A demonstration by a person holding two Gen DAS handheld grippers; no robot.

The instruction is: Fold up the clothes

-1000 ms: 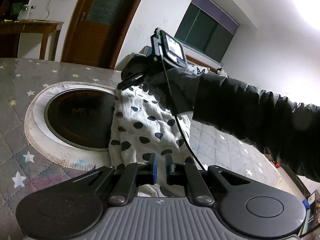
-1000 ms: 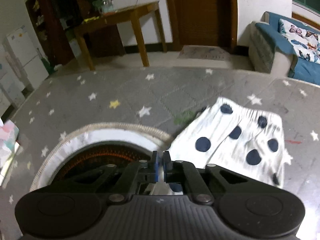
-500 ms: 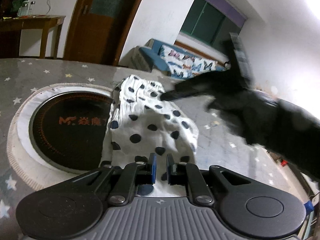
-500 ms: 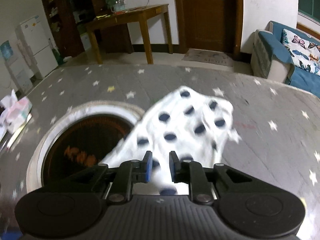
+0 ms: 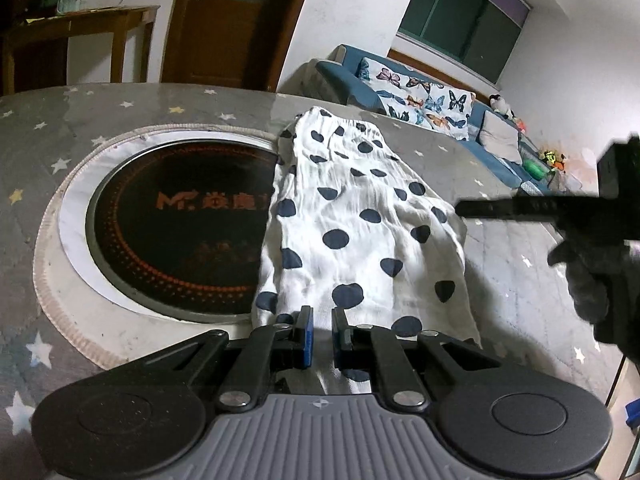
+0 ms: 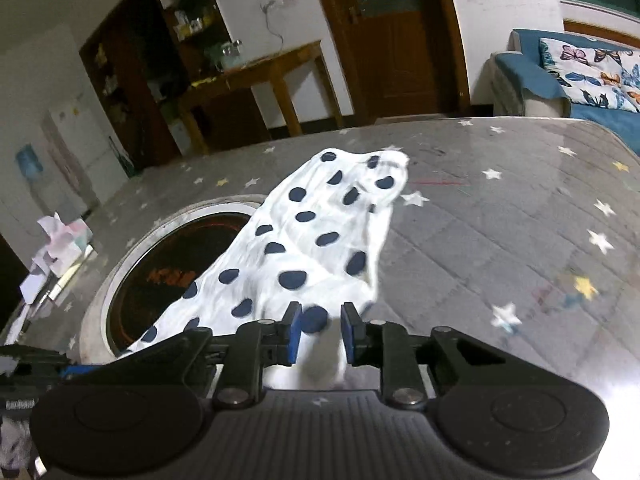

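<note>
A white garment with dark blue dots (image 5: 352, 216) lies folded in a long strip on the grey star-patterned table (image 5: 120, 104), its left edge over the round black cooktop (image 5: 180, 224). It also shows in the right wrist view (image 6: 320, 232). My left gripper (image 5: 322, 338) sits at the garment's near end, jaws slightly apart with cloth between them. My right gripper (image 6: 318, 334) is open over the garment's right near corner, not holding it. The right gripper's black fingers (image 5: 504, 208) show at the right of the left wrist view, clear of the cloth.
The cooktop has a white ring and frayed cloth rim (image 5: 60, 216). A tissue pack and papers (image 6: 60, 244) lie at the table's left edge. Beyond the table are a blue sofa with butterfly cushions (image 5: 424, 96), a wooden side table (image 6: 256, 80) and a door.
The right gripper let go of the garment's far end, opened and drew back to the right. The garment now lies flat, folded over. The left gripper's jaws have parted a little.
</note>
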